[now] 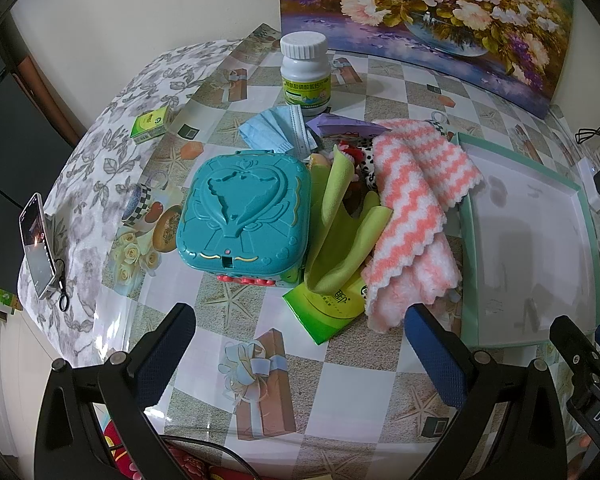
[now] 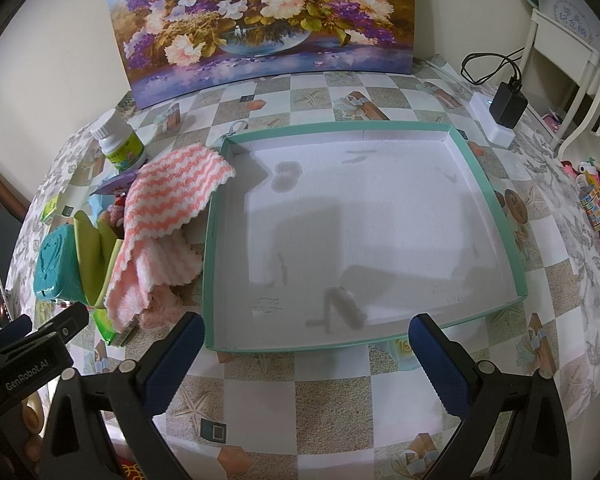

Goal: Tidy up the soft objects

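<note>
The left gripper [image 1: 298, 346] hangs over the checked tablecloth [image 1: 340, 384] with its jaws spread wide and nothing between them. The right gripper [image 2: 306, 354] is likewise wide open and empty, its fingertips just short of the near rim of the shallow teal-edged tray [image 2: 512, 240].

Taking that tray as the landmark: just beside its left wall lies the pink-and-white zigzag towel [image 1: 416, 208], heaped and draped, its far corner reaching the tray's far-left corner. Against the towel's left side a yellow-green cloth [image 1: 336, 232] stands crumpled, both resting partly on a green packet [image 1: 324, 308]. Further left of the tray sits a teal toy case [image 1: 244, 216], lid shut.

Beyond these, a blue face mask [image 1: 276, 130] lies flat, and past it a white pill bottle [image 1: 306, 74] stands upright. A flower painting [image 2: 260, 20] leans at the wall behind the tray.
</note>
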